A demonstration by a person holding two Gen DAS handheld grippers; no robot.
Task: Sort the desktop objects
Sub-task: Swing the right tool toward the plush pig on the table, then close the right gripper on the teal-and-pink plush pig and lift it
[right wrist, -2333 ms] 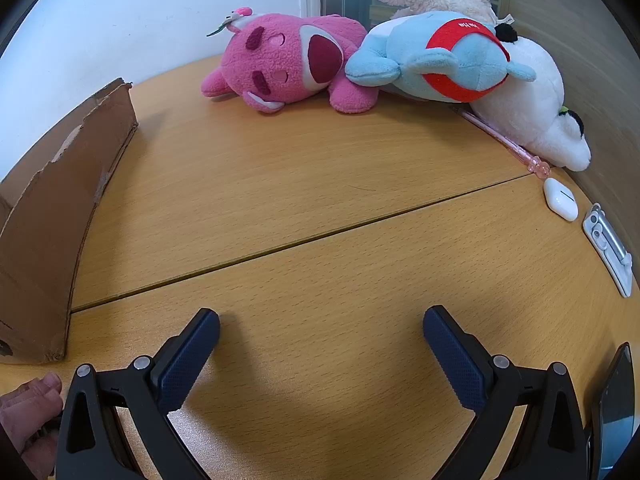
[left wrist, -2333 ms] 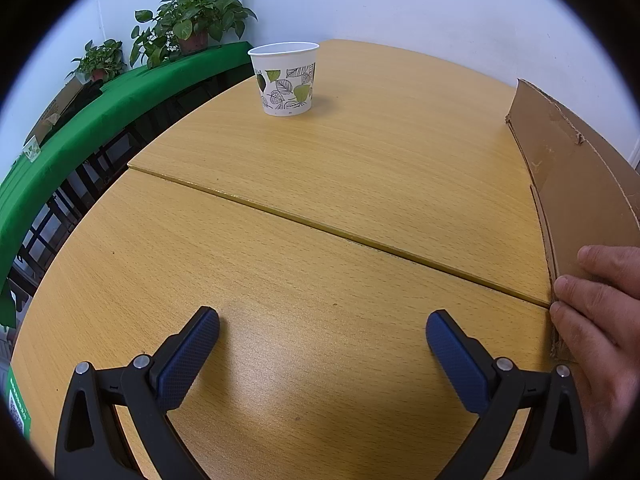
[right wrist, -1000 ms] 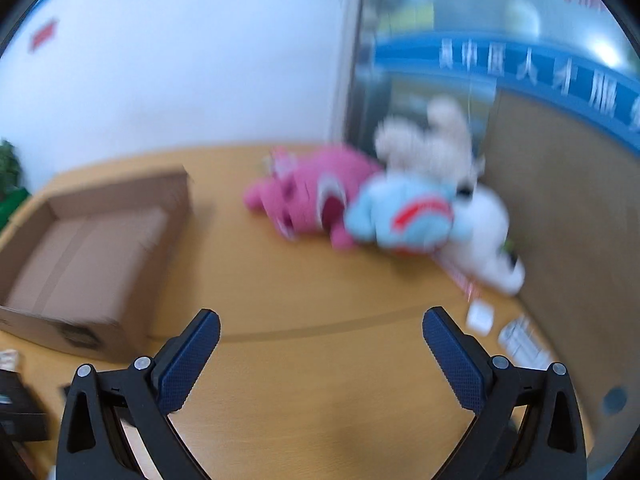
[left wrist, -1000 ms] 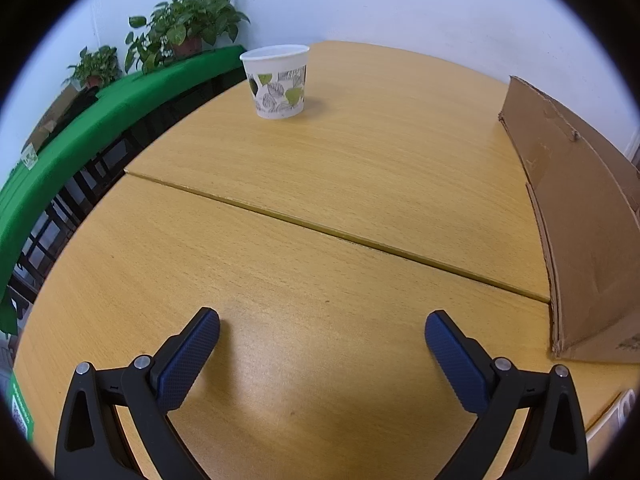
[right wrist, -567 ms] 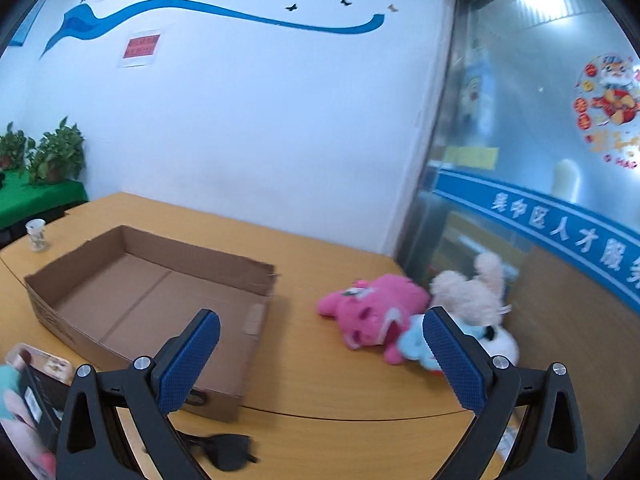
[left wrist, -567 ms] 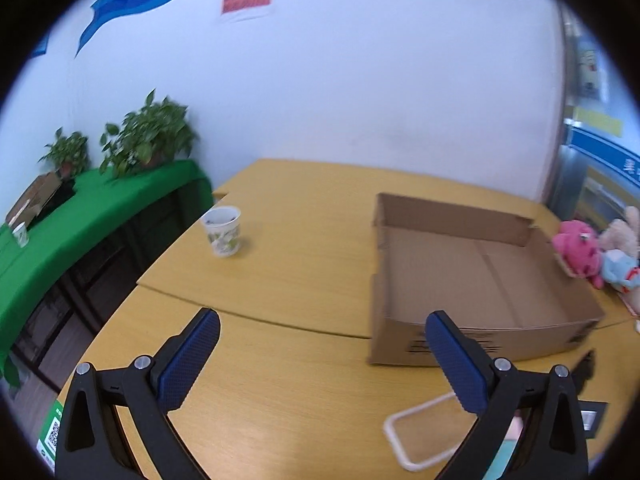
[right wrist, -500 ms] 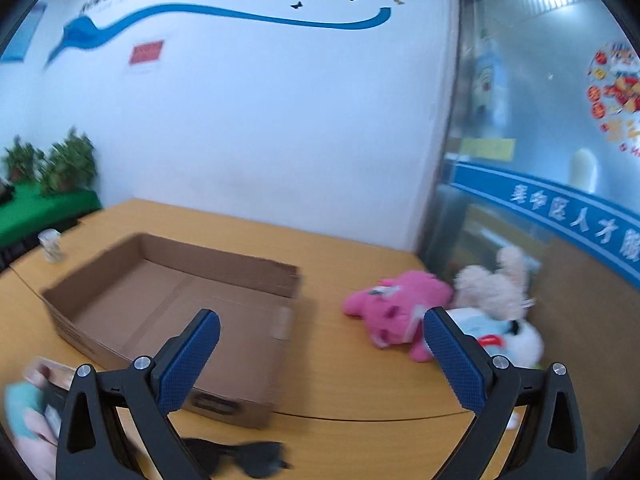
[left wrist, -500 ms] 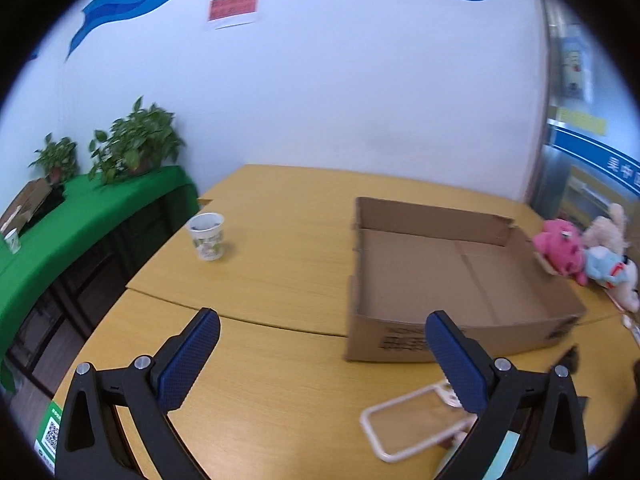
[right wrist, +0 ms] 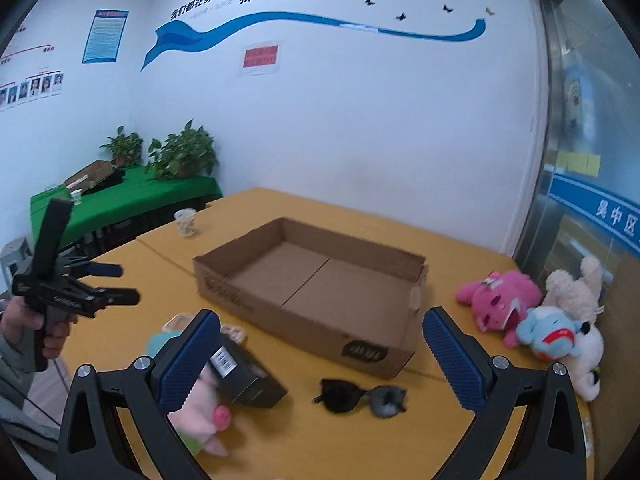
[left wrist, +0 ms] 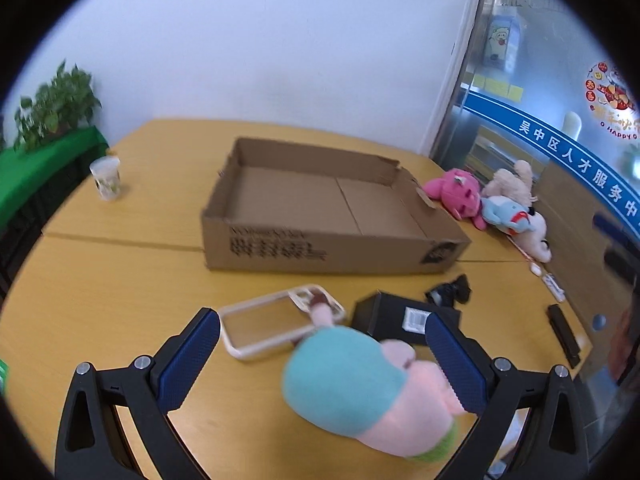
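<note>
An open cardboard box (left wrist: pixel 320 216) sits mid-table, also in the right wrist view (right wrist: pixel 316 288). In front of it lie a pink and teal plush toy (left wrist: pixel 360 396), a clear phone case (left wrist: pixel 272 328), a black box (left wrist: pixel 400 318) and black sunglasses (right wrist: pixel 362 398). My left gripper (left wrist: pixel 320 364) is open and held above the plush toy; it also shows at the left of the right wrist view (right wrist: pixel 116 284). My right gripper (right wrist: pixel 320 360) is open and empty, high above the table.
A paper cup (left wrist: pixel 106 180) stands at the table's far left. Pink, blue and white plush toys (right wrist: pixel 536 312) lie at the right by a partition. Small items (left wrist: pixel 562 330) lie near the right edge. A green bench with plants (right wrist: pixel 132 196) stands beyond.
Both grippers have risen from just above the tabletop and pulled back, so the whole table now shows. The left view has swung right and downward toward the plush toy. Both stay open.
</note>
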